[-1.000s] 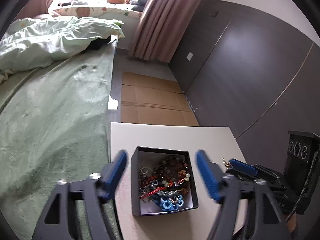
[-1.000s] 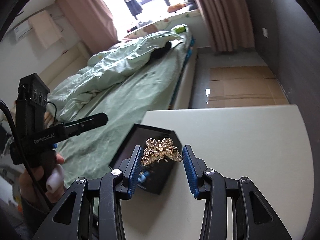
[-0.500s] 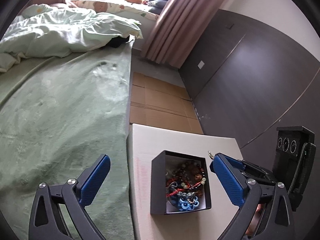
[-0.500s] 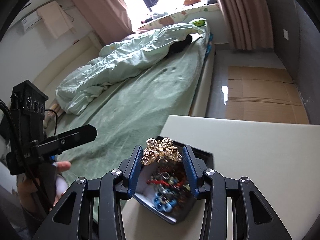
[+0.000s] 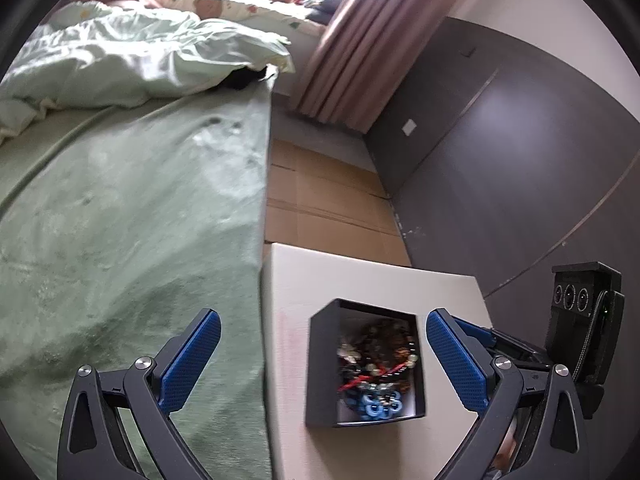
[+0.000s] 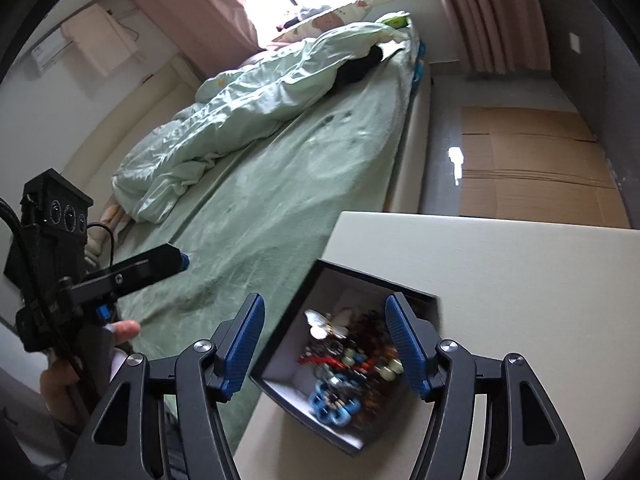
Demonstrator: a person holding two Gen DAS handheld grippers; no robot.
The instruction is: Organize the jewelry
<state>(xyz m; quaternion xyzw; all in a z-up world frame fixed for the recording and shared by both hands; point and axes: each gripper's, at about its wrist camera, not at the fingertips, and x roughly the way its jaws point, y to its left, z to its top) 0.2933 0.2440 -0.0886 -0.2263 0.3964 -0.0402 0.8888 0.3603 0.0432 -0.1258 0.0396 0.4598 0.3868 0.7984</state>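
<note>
Now I hold my right gripper (image 6: 324, 344) released above the box (image 6: 420, 296); the butterfly brooch (image 6: 326, 324) lies inside. Left gripper (image 5: 320, 352) spread wide, empty.

Green bed (image 5: 120, 220), pink curtains (image 5: 352, 60), cardboard floor (image 5: 320, 200)

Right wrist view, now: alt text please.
The open right gripper hangs over a black box of mixed jewelry, a butterfly brooch lying on top. The box sits on a white table beside a green bed.
</note>
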